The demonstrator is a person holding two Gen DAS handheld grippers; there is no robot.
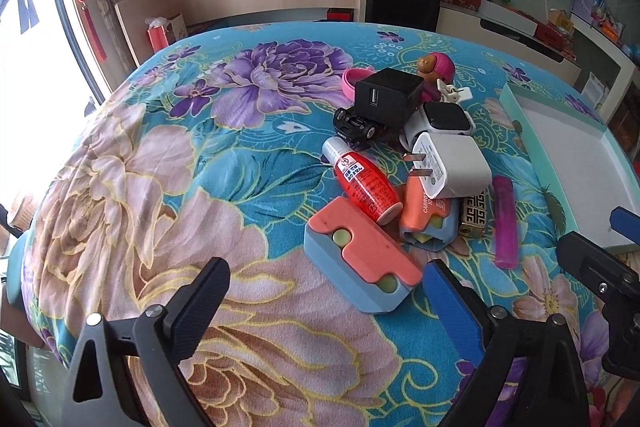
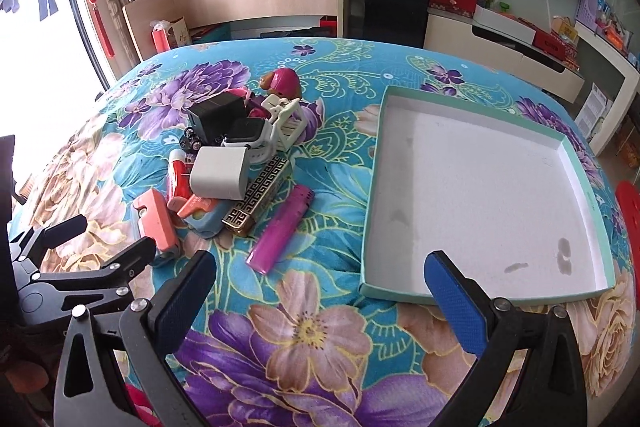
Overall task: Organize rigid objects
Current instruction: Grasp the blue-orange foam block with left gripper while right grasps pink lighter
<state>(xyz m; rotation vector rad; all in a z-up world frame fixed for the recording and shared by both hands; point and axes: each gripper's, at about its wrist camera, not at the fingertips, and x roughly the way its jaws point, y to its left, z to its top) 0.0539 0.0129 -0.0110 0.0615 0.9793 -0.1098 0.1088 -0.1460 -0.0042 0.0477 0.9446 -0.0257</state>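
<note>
We hold both claws wide open, empty; left claw (image 1: 326, 291) sits just near of the coral-blue case (image 1: 360, 255), long axis running near-right; tray (image 2: 372, 187) far right.

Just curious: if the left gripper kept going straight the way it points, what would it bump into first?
Probably the salmon-and-blue plastic block, lying nearest between the open left gripper fingers; depth is hard to judge.

Right hand-held gripper (image 2: 320, 291) gapes beside white tray (image 2: 472, 187).

"CARROT" on orange case (image 1: 425, 207) (rest hidden), Japanese label on red bottle (image 1: 366, 183)
</note>
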